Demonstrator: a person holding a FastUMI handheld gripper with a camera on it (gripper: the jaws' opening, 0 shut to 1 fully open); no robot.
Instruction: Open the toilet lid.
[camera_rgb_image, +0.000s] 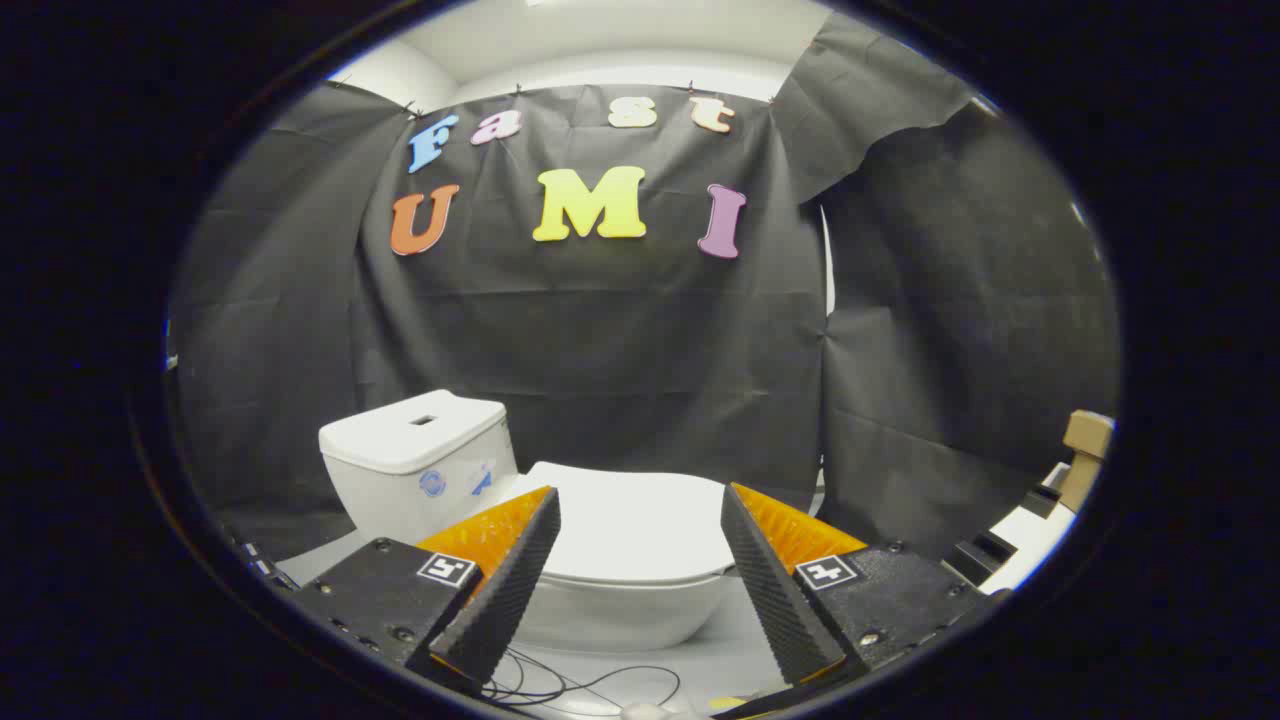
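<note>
The toilet lid is down flat on the bowl, just beyond the fingertips and framed between them. The gripper is spread wide, holding nothing, with open air ahead. The tank sits behind-left; loose cables trail below, partly hidden.

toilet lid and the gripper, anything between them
Nothing in the gripper view: the open gripper hangs in front of the closed toilet lid, with bare space between; thin cables lie below.
</note>
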